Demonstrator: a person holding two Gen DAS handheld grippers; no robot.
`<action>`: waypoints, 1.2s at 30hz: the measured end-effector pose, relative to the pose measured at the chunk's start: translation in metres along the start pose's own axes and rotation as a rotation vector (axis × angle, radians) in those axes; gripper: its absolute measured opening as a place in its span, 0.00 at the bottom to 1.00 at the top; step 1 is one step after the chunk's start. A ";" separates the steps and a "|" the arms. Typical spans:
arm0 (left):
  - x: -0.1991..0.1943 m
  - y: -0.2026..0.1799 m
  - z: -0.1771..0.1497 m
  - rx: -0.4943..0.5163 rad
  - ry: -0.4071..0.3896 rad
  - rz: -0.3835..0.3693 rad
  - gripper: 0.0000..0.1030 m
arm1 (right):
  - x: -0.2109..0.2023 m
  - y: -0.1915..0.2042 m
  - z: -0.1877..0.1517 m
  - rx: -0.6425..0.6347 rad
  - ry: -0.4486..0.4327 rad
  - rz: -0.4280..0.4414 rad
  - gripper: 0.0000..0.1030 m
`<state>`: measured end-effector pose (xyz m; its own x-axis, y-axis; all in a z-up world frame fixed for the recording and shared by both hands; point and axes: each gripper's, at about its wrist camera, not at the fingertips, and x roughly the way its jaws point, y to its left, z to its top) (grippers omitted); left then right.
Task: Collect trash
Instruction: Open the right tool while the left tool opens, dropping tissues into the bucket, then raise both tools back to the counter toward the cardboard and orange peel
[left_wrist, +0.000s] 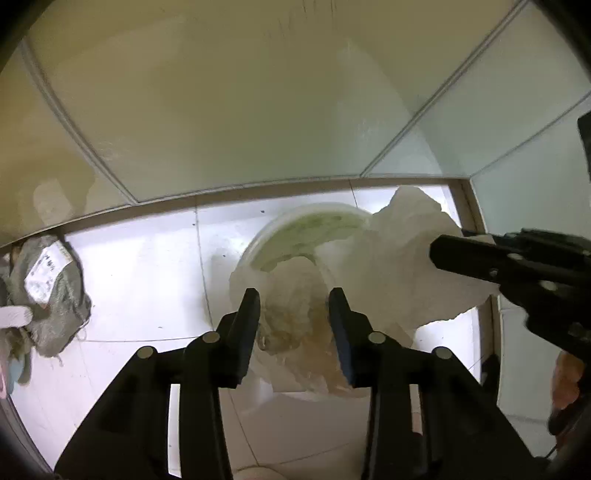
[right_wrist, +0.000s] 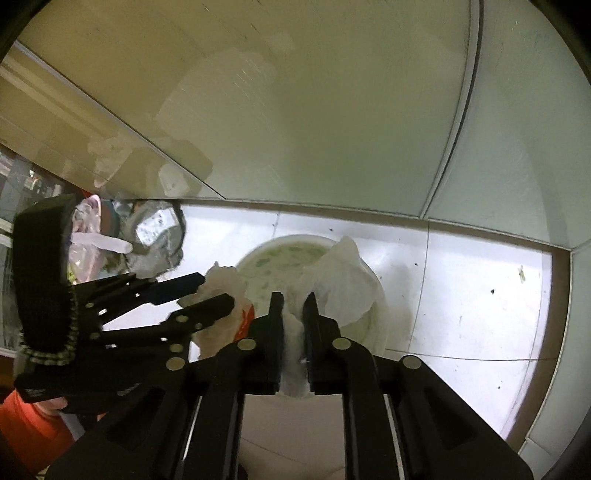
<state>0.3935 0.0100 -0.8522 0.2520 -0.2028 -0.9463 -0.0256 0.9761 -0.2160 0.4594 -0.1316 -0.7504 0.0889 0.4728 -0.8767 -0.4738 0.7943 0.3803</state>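
While both hang over white bin (right_wrist: 373, 295), left gripper (left_wrist: 293, 301) jaws part-open around stained tissue (left_wrist: 291, 321); right gripper (right_wrist: 293, 301) pinches white tissue (right_wrist: 343, 273).

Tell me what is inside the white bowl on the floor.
The white bowl holds a pale green residue. Crumpled white tissues drape over it: one pinched by the right gripper, another between the left gripper's fingers. What lies beneath them is covered.
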 end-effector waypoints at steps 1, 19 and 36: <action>0.005 -0.003 0.000 -0.001 0.010 0.001 0.44 | 0.000 -0.001 -0.001 -0.008 0.005 -0.003 0.17; -0.081 -0.001 -0.010 -0.028 -0.002 0.085 0.49 | -0.069 0.039 0.002 -0.012 -0.005 -0.109 0.37; -0.423 -0.098 0.052 -0.105 -0.194 0.079 0.49 | -0.348 0.137 0.070 0.004 -0.146 -0.090 0.37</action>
<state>0.3396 0.0039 -0.4178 0.4264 -0.0976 -0.8992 -0.1505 0.9726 -0.1770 0.4247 -0.1601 -0.3725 0.2578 0.4498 -0.8551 -0.4548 0.8373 0.3033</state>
